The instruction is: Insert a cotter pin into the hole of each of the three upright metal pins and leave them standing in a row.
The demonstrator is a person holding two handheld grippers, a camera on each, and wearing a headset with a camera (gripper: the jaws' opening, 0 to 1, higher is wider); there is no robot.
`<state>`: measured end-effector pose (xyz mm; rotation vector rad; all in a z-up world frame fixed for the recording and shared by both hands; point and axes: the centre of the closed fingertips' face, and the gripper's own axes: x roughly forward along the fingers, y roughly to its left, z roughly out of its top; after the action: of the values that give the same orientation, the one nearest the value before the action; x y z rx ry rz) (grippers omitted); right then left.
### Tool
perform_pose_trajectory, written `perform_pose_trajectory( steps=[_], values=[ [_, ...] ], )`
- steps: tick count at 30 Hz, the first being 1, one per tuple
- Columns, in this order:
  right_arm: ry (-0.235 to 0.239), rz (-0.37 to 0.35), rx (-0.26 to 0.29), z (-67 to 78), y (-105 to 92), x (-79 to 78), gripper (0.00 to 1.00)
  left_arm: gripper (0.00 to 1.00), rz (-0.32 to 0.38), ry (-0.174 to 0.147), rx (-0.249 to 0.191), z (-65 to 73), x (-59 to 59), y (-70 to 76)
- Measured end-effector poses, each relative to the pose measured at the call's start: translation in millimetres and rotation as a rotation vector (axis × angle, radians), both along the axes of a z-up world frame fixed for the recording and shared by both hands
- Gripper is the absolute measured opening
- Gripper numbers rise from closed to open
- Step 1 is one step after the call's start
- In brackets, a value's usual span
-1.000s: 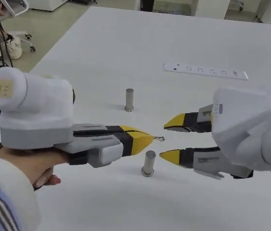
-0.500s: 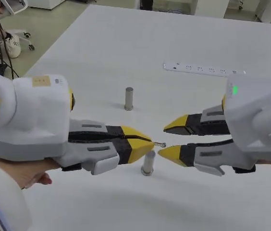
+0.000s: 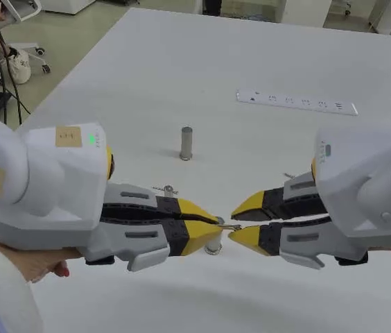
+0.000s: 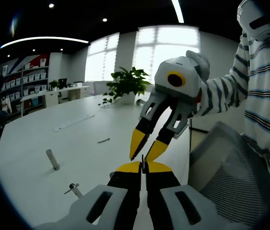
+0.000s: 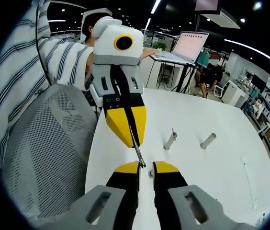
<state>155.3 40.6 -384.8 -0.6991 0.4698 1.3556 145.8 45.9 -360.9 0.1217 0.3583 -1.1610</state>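
White counter (image 3: 181, 76) lies below; the left gripper (image 3: 216, 225) has its fingers closed on a cotter pin (image 5: 136, 145), whose tip reaches between the right gripper's (image 5: 145, 166) slightly parted fingers.

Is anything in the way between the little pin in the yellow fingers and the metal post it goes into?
Nothing visible is. The left gripper holds the cotter pin right by the top of the nearest metal pin, with nothing between them. The right gripper is at its other end, fingers apart.
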Motion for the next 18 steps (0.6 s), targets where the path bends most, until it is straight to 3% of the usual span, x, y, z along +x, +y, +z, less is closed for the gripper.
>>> perform_pose_trajectory(
  steps=[6, 9, 10, 14, 18],
  values=[
    [0.029, 0.03, -0.019, -6.4, -0.8, -9.8, 0.0, 0.0, -0.034, -0.02, 0.039, -5.6, -4.0, -1.0],
    [0.037, 0.029, -0.023, -9.2, -2.1, -11.1, 0.0, 0.0, -0.046, -0.01, 0.059, -10.2, -5.3, -1.9],
    [0.04, 0.03, -0.024, -9.6, -2.4, -11.4, 0.0, 0.0, -0.046, 0.006, 0.073, -14.4, -5.8, -1.7],
    [0.077, 0.038, -0.035, -14.5, -4.9, -16.1, 0.0, 0.0, -0.077, -0.007, 0.113, -23.1, -9.7, -3.8],
    [0.097, 0.047, -0.048, -19.3, -7.9, -20.4, 0.0, 0.0, -0.099, 0.006, 0.125, -27.1, -12.8, -6.1]
  ],
)
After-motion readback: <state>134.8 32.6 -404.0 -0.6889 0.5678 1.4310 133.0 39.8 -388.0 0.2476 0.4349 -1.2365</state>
